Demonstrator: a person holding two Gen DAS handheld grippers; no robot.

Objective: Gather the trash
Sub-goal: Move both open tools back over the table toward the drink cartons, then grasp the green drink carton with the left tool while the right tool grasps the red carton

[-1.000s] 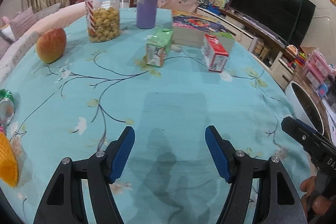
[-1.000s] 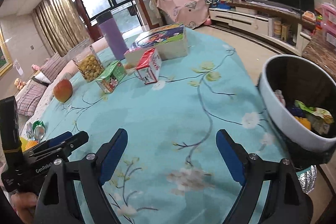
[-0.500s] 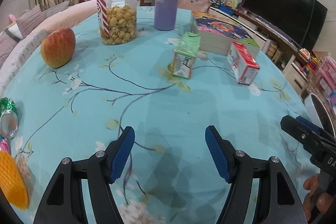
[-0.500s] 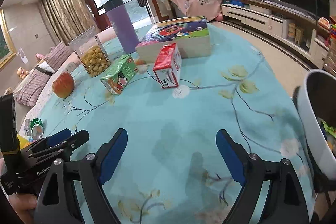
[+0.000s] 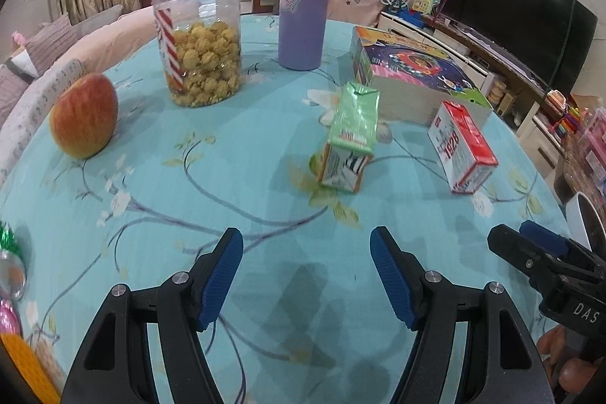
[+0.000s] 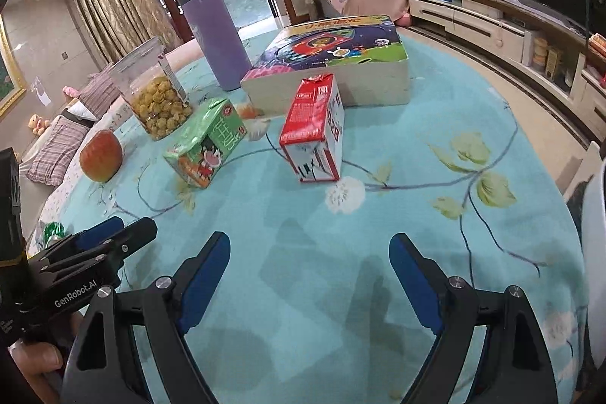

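Both your grippers hang unclenched over the tablecloth, holding nothing.
Ahead of your left gripper (image 5: 306, 277) lies the green carton (image 5: 350, 139), ahead of your right gripper (image 6: 310, 281) the red carton (image 6: 316, 127); nothing blocks them. Only the right view shows the carton's cartoon end; the left shows foil wrappers (image 5: 9, 264).

The round table (image 5: 159, 199) wears a turquoise cloth patterned with dark branching stems, pale green leaves and white blossoms. On it a green carton (image 5: 350, 135) carries white, orange and cartoon print, and a red carton (image 5: 460, 148) has white sides with red figures. The apple (image 5: 84, 115) is red blending into yellow. A lilac tumbler (image 5: 305, 0) has a dark grey lid. The clear jar (image 5: 199, 36) shows yellow popcorn and red-and-white stripes. Each black claw (image 5: 306, 275) (image 6: 308, 281) has blue pads.
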